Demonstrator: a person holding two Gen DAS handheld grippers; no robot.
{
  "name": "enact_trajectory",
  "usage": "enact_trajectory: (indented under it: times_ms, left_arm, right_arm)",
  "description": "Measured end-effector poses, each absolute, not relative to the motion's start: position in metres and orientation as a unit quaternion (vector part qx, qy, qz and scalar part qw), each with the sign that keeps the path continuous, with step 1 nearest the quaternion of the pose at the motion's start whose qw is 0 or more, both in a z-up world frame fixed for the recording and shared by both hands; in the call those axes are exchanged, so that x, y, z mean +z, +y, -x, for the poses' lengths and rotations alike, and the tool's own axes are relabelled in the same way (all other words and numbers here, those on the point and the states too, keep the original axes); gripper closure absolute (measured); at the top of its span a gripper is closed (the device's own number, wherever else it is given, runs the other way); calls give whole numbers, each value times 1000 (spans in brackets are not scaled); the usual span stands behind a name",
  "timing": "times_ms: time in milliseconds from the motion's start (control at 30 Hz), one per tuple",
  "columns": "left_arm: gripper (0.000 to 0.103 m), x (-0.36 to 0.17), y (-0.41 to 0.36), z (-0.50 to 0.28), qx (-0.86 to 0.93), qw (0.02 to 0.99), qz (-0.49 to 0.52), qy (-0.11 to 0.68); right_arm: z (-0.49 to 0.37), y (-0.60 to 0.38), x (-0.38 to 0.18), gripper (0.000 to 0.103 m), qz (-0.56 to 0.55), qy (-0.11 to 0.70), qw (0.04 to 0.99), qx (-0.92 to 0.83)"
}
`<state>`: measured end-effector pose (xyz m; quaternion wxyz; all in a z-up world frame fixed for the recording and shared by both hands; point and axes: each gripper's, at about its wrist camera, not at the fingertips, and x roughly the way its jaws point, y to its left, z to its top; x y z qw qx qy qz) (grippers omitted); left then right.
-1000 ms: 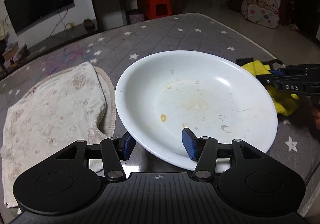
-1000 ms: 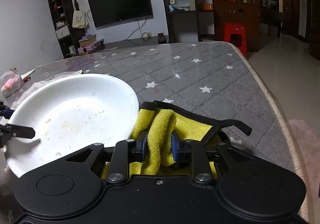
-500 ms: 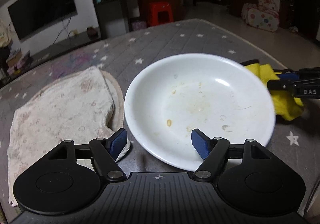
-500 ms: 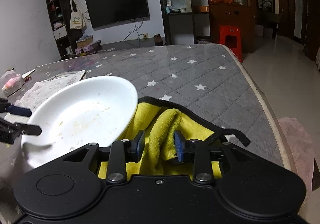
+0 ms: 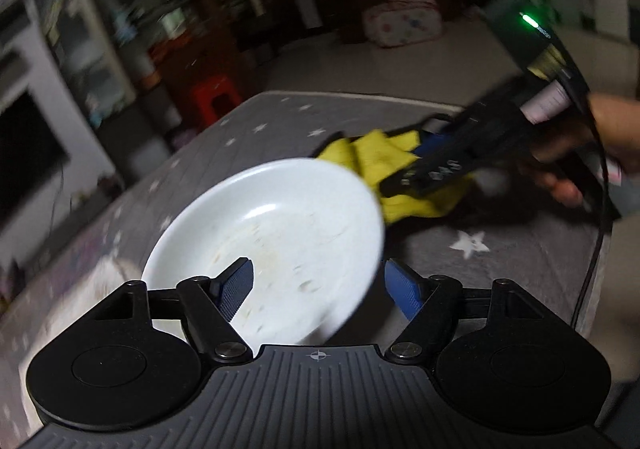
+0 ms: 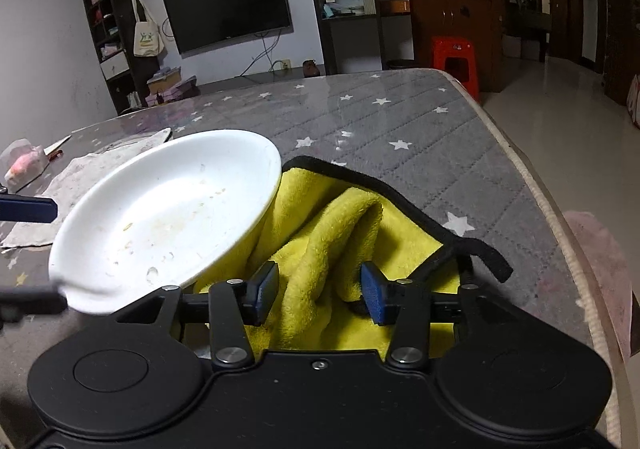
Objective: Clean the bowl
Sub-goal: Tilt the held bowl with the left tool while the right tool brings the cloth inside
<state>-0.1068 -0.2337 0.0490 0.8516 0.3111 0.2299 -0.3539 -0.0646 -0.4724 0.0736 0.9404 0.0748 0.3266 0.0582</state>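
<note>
A white bowl (image 5: 288, 225) (image 6: 168, 217) with dried food specks lies on the grey star-patterned table, its right rim over a yellow cloth (image 6: 328, 217) (image 5: 380, 161). My left gripper (image 5: 320, 287) straddles the bowl's near rim, one pad over the inside and one outside. Its jaws are closing and neither pad visibly presses the bowl. This view is motion-blurred. In the right wrist view its fingers (image 6: 28, 209) show at the bowl's left side. My right gripper (image 6: 318, 293) (image 5: 400, 177) is opening, with a fold of the cloth loose between the pads.
A stained beige towel (image 6: 92, 177) lies left of the bowl, with a pink packet (image 6: 24, 165) beyond it. The table's rounded edge (image 6: 540, 189) runs close on the right. A person's hand (image 5: 560, 185) holds the right gripper. A red stool (image 6: 454, 57) stands past the table.
My left gripper widened its jaws, then swung right and rolled, so its view is now tilted and blurred. The right jaws spread apart and let go of the yellow cloth fold.
</note>
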Motion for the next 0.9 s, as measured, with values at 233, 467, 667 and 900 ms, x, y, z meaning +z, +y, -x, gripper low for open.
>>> enact_trajectory:
  times_ms: [233, 467, 667, 900]
  left_arm:
    - [67, 27, -260, 95, -375, 830, -314, 267]
    - [87, 19, -272, 86, -368, 830, -314, 276]
    - [87, 21, -269, 81, -378, 825, -318, 275]
    - [86, 23, -259, 80, -400, 814, -318, 277]
  right_arm:
    - [68, -470, 72, 60, -62, 327, 941, 60]
    - [73, -467, 72, 77, -56, 324, 942, 68]
    - [90, -458, 75, 81, -48, 328, 938, 98]
    - [95, -453, 76, 82, -45, 324, 937, 121]
